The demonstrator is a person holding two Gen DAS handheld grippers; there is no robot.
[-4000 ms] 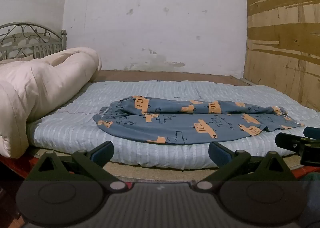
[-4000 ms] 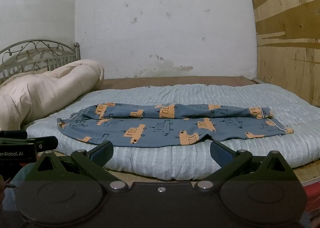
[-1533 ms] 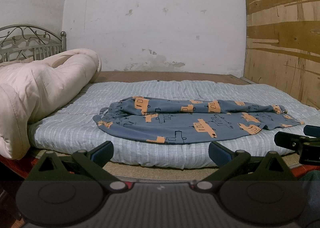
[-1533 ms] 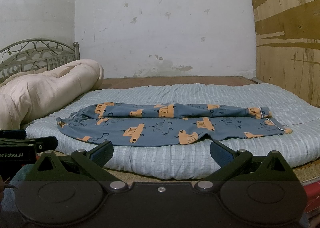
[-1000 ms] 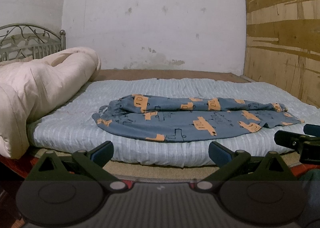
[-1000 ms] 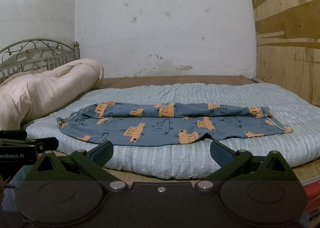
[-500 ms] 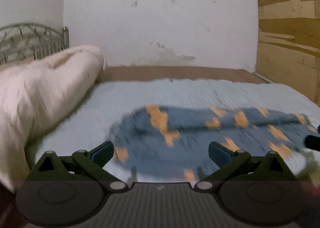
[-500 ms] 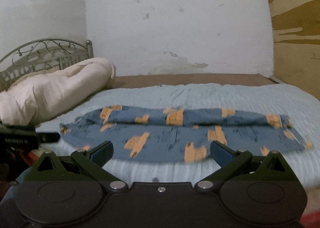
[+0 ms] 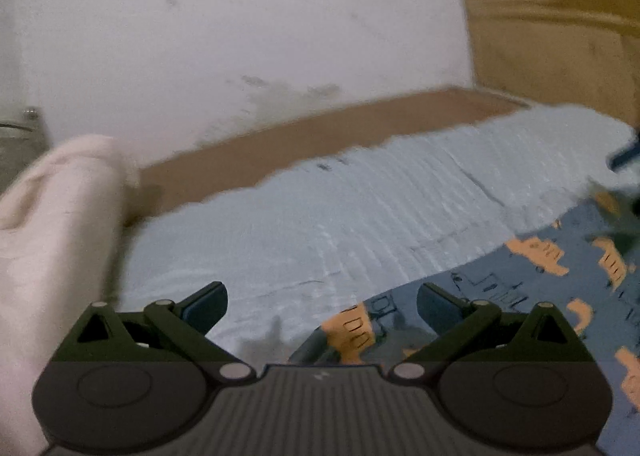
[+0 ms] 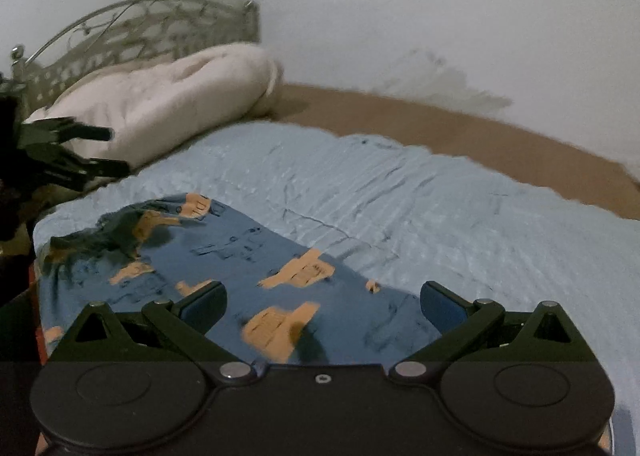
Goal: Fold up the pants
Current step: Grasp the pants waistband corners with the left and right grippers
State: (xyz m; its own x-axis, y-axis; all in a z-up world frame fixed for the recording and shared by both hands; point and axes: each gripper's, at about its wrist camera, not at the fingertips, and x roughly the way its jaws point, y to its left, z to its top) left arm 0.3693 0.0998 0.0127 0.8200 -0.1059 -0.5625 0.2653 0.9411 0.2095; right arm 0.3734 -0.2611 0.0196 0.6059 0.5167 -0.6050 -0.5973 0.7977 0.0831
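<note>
Hovering low over the pants (image 10: 248,256) near the bed's (image 10: 460,216) front edge, both tongs, left (image 9: 320,302) and right (image 10: 322,302), gape empty, apparently poised to pinch fabric.

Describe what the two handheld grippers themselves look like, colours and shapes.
Both look alike. The left gripper and the right gripper each have a dark, near-black body with a ribbed centre panel, two round discs at the sides, angular link arms with triangular cut-outs and silver pivot pins. The fingers end in dark blue pads. No cables, sleeves or readable markings show.
</note>
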